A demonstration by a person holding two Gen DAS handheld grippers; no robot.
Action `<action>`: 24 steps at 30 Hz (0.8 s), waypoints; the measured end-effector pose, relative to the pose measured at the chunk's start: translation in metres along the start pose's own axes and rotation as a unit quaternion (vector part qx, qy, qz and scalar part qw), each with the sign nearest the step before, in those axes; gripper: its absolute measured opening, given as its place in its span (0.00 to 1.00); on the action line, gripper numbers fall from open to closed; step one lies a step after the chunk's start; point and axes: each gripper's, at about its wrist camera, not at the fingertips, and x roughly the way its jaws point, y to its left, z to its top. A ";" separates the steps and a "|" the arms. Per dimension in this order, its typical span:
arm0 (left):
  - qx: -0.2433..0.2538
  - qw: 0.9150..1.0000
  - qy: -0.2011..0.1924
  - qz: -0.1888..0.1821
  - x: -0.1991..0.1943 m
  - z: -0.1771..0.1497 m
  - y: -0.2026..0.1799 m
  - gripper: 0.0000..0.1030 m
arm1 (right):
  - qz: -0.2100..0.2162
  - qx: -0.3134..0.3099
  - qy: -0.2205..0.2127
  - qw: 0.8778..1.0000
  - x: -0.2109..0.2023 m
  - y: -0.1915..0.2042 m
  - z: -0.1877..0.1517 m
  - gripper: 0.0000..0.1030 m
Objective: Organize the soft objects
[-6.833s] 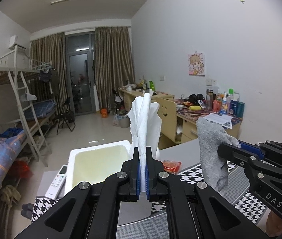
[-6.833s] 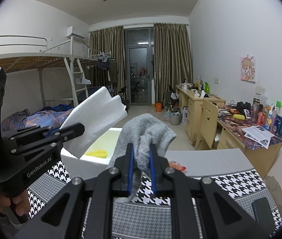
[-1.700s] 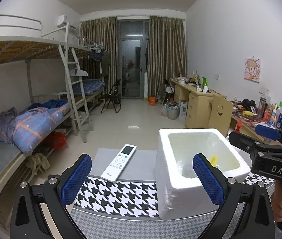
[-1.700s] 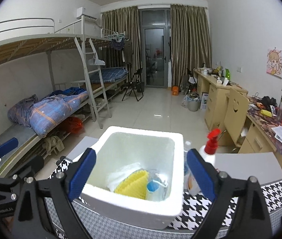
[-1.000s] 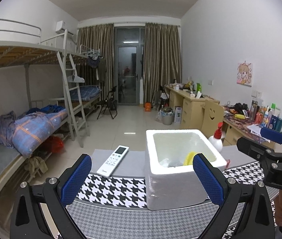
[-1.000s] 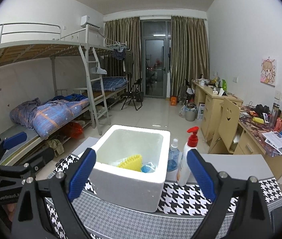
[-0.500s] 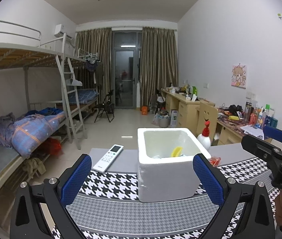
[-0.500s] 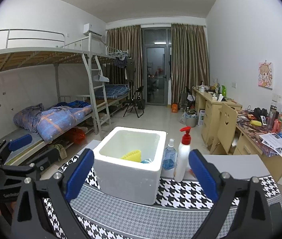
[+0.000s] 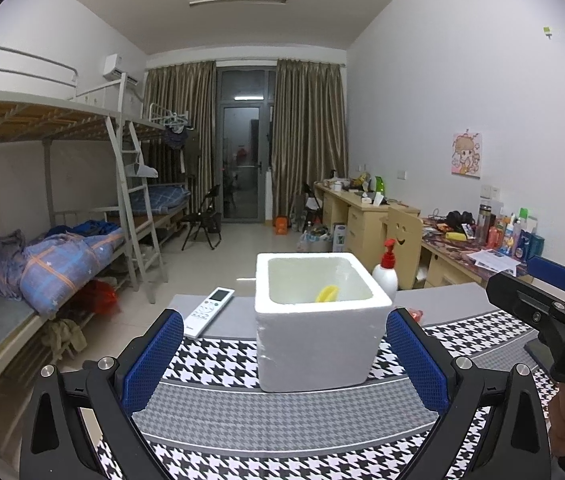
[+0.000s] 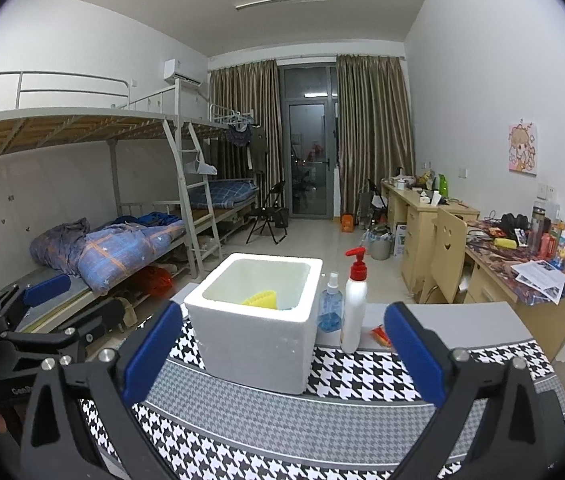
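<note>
A white foam box (image 9: pixel 318 322) stands on the houndstooth cloth; it also shows in the right wrist view (image 10: pixel 256 316). A yellow soft object (image 9: pixel 327 293) pokes up inside it, also seen from the right (image 10: pixel 260 298). The rest of the box's contents are hidden by its walls. My left gripper (image 9: pixel 284 360) is open and empty, held back from the box. My right gripper (image 10: pixel 282 354) is open and empty, also short of the box. The right gripper appears at the right edge of the left wrist view (image 9: pixel 550 304).
A white remote (image 9: pixel 209 311) lies left of the box. A red-capped pump bottle (image 10: pixel 354 300) and a blue spray bottle (image 10: pixel 330 306) stand right of it, with a small orange packet (image 10: pixel 380 335) behind. Bunk beds stand left, desks right.
Both grippers held a white cloth and a grey sock 6.8 s ago; now both are open and empty. Over the last second both pulled back from the box.
</note>
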 end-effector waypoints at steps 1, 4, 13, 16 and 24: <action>0.001 1.000 -0.002 0.002 -0.002 -0.001 -0.002 0.99 | 0.001 0.000 -0.001 1.000 -0.003 -0.001 -0.001 0.99; 0.003 1.000 -0.010 0.006 -0.007 -0.003 -0.005 0.99 | 0.001 -0.005 -0.004 1.000 -0.010 -0.001 -0.006 0.99; 0.005 0.999 -0.025 0.019 -0.018 -0.017 -0.008 0.99 | -0.004 -0.018 -0.016 1.000 -0.024 0.003 -0.027 0.99; 0.003 0.999 -0.029 0.020 -0.022 -0.022 -0.009 0.99 | 0.003 -0.012 -0.016 1.000 -0.028 0.001 -0.035 0.99; 0.007 0.999 -0.035 0.017 -0.034 -0.037 -0.013 0.99 | -0.009 -0.020 -0.034 0.999 -0.037 0.007 -0.048 0.99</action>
